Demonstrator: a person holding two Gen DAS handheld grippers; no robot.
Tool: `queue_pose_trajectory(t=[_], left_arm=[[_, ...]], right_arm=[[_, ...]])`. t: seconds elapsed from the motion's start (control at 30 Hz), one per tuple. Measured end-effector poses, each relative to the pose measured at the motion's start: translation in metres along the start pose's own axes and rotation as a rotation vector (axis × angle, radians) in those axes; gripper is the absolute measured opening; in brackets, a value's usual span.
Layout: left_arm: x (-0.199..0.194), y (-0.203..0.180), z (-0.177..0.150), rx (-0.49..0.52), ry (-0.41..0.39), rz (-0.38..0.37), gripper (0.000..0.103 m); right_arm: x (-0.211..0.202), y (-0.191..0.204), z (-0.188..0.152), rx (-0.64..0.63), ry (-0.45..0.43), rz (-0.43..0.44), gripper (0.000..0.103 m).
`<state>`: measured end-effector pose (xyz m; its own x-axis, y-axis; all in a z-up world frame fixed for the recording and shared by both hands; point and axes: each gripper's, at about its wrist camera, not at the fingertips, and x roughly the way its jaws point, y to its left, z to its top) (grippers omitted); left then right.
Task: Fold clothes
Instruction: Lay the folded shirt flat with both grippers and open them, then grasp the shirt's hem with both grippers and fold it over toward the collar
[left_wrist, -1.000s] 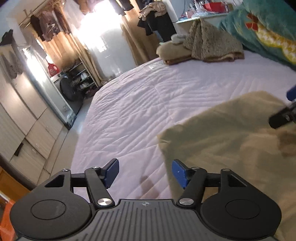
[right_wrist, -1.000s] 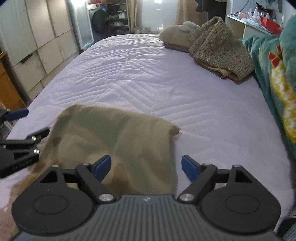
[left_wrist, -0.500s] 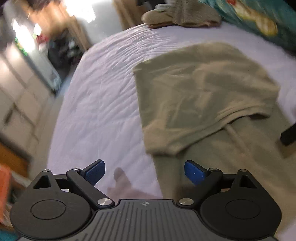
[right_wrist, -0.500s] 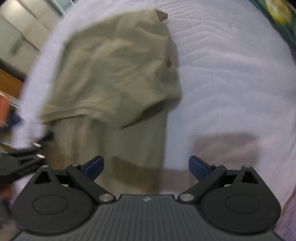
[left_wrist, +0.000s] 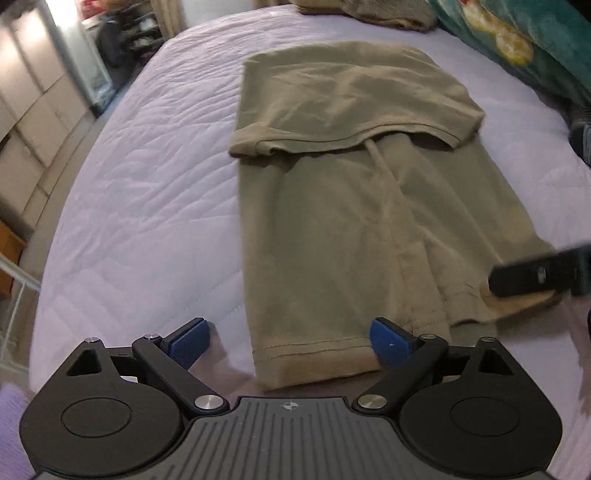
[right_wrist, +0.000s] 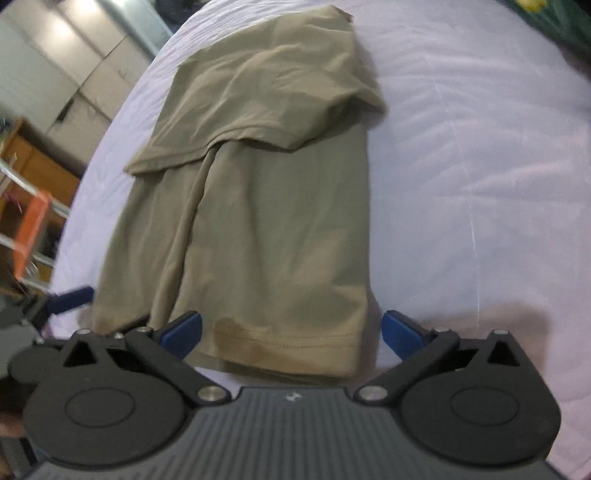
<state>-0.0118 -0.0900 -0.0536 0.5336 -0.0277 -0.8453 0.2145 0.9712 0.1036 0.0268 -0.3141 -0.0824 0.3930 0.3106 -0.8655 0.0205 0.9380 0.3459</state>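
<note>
An olive T-shirt (left_wrist: 332, 221) lies flat on the lilac quilted bed (left_wrist: 147, 184), its far part folded back over the near part. My left gripper (left_wrist: 290, 341) hovers over the shirt's near left hem corner. Its jaws are opening, and the blue pads stand wide apart without pressing on the cloth. Over the near right hem corner of the shirt (right_wrist: 258, 221) my right gripper (right_wrist: 291, 332) hangs the same way, jaws opening, gripping nothing. Each view catches the other tool at its edge: the right gripper's finger (left_wrist: 535, 273) and the left gripper's blue pad (right_wrist: 70, 297).
A heap of brown clothes (left_wrist: 388, 11) sits at the bed's far end beside a teal patterned blanket (left_wrist: 517, 37). Pale wardrobe panels (left_wrist: 29, 110) line the left wall. A wooden cabinet (right_wrist: 26, 158) and an orange frame (right_wrist: 33, 221) stand left of the bed (right_wrist: 461, 184).
Both grippers drew back from the shirt's far part to its near hem and tipped downward. Both pairs of jaws widened. The far part now rests folded over the near part.
</note>
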Motion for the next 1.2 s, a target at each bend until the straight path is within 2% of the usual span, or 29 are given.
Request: queue_pose_trajectory(t=[0.1, 0.23, 0.3, 0.5, 0.67, 0.73, 0.87, 1.0, 1.2], left_arm=[[0.003, 0.005, 0.001, -0.024, 0.011, -0.019, 0.099], [0.001, 0.007, 0.0, -0.032, -0.014, -0.044, 0.096], [0.005, 0.004, 0.0, -0.016, -0.021, -0.042, 0.096], [0.013, 0.0, 0.002, -0.009, -0.031, -0.043, 0.103], [0.014, 0.002, -0.002, -0.015, -0.047, -0.048, 0.103], [0.014, 0.002, -0.003, -0.015, -0.055, -0.05, 0.103], [0.012, 0.004, -0.009, -0.008, -0.087, -0.062, 0.103], [0.008, 0.01, -0.009, 0.002, -0.084, -0.101, 0.103], [0.005, 0.026, -0.003, -0.113, -0.064, -0.181, 0.103]], right_arm=[[0.001, 0.004, 0.0, -0.016, -0.008, -0.013, 0.103], [-0.001, -0.004, 0.003, 0.07, -0.004, 0.028, 0.103], [0.0, -0.003, 0.002, 0.068, 0.001, 0.025, 0.103], [0.008, 0.014, -0.002, -0.023, -0.016, -0.062, 0.103], [0.013, 0.028, -0.008, -0.114, -0.012, -0.136, 0.103], [0.012, 0.029, -0.008, -0.111, -0.014, -0.139, 0.103], [0.006, 0.022, -0.006, -0.047, -0.012, -0.083, 0.103], [-0.001, 0.011, -0.004, 0.065, 0.003, 0.032, 0.103], [-0.001, -0.006, -0.003, 0.17, -0.009, 0.123, 0.103]])
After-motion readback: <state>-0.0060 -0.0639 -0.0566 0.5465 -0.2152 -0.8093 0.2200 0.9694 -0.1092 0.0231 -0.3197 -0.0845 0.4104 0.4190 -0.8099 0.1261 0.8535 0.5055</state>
